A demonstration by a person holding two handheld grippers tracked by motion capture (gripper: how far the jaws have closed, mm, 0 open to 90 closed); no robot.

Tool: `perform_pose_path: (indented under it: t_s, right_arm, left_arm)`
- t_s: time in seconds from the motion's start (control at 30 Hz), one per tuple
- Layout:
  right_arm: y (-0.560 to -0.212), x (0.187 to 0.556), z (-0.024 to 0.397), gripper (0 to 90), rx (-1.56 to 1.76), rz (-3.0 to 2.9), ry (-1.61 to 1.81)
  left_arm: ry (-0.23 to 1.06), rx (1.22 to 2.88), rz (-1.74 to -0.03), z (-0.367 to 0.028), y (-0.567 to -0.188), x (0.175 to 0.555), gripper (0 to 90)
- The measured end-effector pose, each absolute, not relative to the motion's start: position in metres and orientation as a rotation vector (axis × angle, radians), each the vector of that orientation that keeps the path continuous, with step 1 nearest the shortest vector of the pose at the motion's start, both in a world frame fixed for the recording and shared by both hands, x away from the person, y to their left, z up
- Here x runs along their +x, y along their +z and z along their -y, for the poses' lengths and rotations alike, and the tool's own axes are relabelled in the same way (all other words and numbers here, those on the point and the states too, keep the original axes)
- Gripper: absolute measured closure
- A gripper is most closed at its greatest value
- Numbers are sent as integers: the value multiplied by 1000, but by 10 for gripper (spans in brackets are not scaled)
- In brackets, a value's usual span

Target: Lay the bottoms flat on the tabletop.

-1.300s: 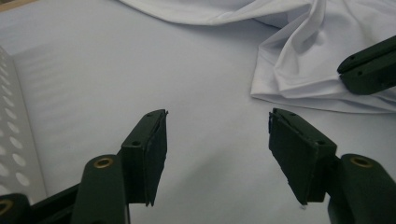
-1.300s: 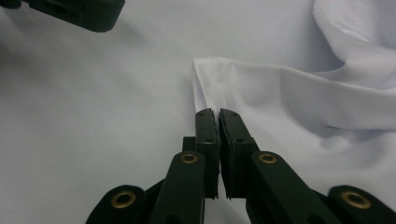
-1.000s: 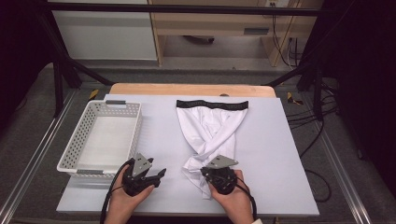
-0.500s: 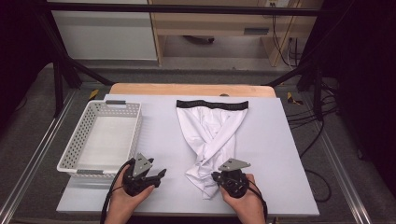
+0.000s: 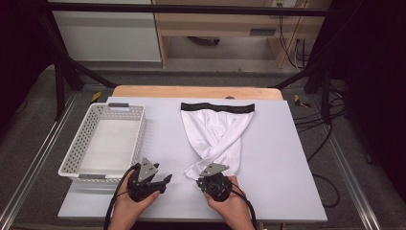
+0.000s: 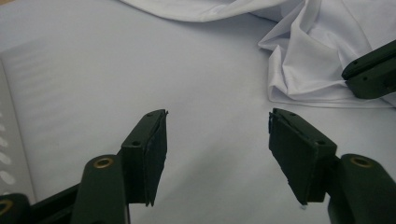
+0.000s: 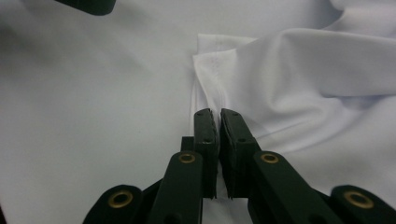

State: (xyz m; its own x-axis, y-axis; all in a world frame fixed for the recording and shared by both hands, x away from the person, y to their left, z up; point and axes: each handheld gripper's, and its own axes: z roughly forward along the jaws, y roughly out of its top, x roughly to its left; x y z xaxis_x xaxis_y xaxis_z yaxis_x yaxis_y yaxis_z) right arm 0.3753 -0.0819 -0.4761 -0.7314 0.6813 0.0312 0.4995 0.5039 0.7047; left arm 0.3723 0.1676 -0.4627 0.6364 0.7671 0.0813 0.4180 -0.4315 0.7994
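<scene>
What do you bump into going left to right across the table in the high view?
White basket → left hand-held gripper → right hand-held gripper, shut on the white shorts.

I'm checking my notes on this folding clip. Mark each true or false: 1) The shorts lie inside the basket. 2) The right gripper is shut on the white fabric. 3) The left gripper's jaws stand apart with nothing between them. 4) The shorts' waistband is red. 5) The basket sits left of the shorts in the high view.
1) False. The shorts lie on the table, beside the basket.
2) True. The right gripper is pinched on a fabric edge.
3) True. The left gripper has open jaws over bare table.
4) False. The waistband is black.
5) True.
</scene>
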Motion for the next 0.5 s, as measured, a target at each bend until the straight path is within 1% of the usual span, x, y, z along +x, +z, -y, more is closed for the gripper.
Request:
perform_pose_path:
  t_s: [0.13, 0.17, 0.23, 0.3, 0.5]
  right_arm:
    - [-475, 373, 82, 824, 989, -2489, 1041]
    - [-475, 373, 82, 792, 991, -2483, 1041]
    - [-474, 373, 82, 694, 1000, -2470, 1048]
    - [-473, 373, 80, 642, 994, -2469, 1045]
    - [-470, 376, 69, 582, 962, -2464, 1045]
  left_arm:
    - [567, 2073, -927, -168, -463, 373, 370]
    - [566, 2074, -926, -168, -463, 373, 370]
    - [569, 2074, -925, -168, -463, 373, 370]
    - [567, 2077, -924, -167, -463, 373, 370]
    - [551, 2069, -927, -167, -463, 373, 370]
